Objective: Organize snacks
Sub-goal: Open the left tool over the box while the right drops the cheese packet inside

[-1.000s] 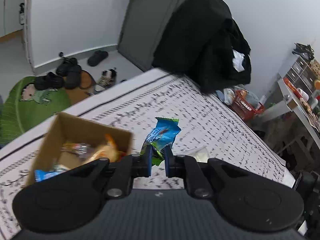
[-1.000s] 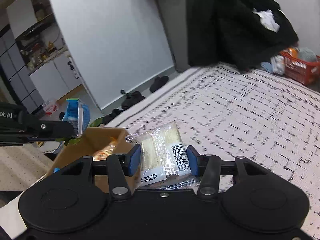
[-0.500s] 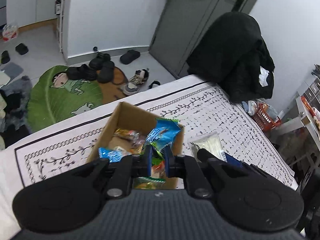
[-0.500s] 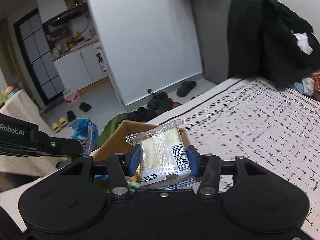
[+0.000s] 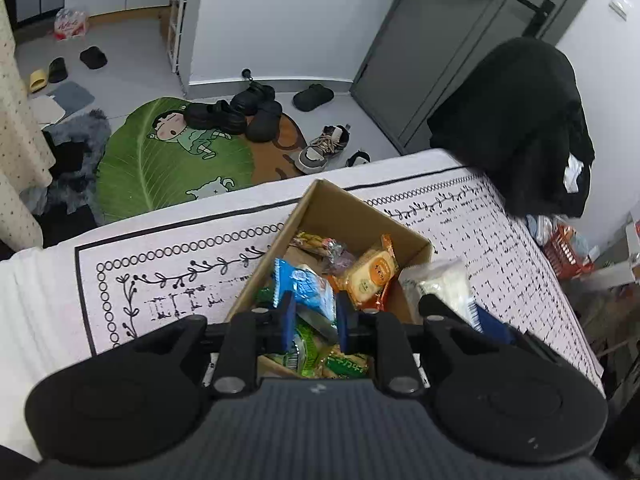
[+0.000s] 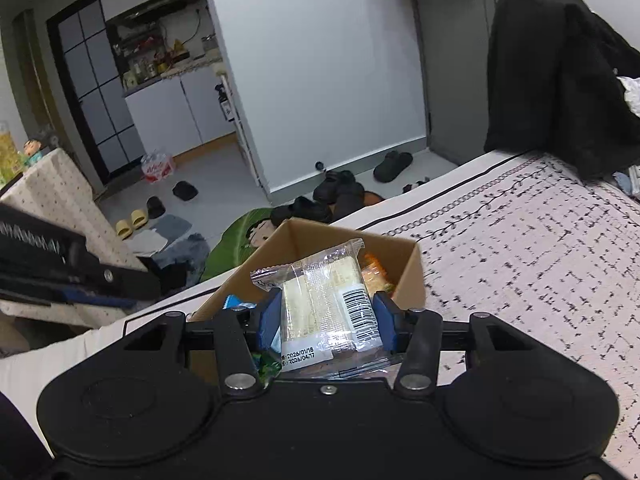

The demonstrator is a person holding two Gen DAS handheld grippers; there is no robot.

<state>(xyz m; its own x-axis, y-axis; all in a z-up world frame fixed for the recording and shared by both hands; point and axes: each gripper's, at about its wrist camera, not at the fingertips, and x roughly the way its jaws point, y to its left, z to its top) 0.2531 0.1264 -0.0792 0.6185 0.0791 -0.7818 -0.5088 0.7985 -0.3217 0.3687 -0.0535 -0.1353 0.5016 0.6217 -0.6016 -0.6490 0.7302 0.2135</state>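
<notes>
An open cardboard box (image 5: 340, 208) holding several snack packets stands on the white patterned cloth (image 5: 160, 280). My left gripper (image 5: 316, 318) hangs right above it, and its jaws are opening. A blue snack packet (image 5: 306, 286) sits loose and tilted between them, with neither pad pressing on it. Below lie an orange packet (image 5: 372, 276) and green packets (image 5: 308, 352). My right gripper (image 6: 326, 322) is shut on a clear packet of pale wafers (image 6: 324, 300) with a barcode, held over the near right side of the box (image 6: 320, 236).
A black jacket (image 5: 520, 120) hangs over a chair at the cloth's far right corner. On the floor beyond the far edge lie a green leaf-shaped rug (image 5: 160, 168) and several shoes. A red basket (image 5: 568, 248) stands on the floor to the right.
Both grippers have travelled left until they stand over the box. The left jaws have parted and the blue packet has tipped over between them. The right grip on the clear packet is unchanged.
</notes>
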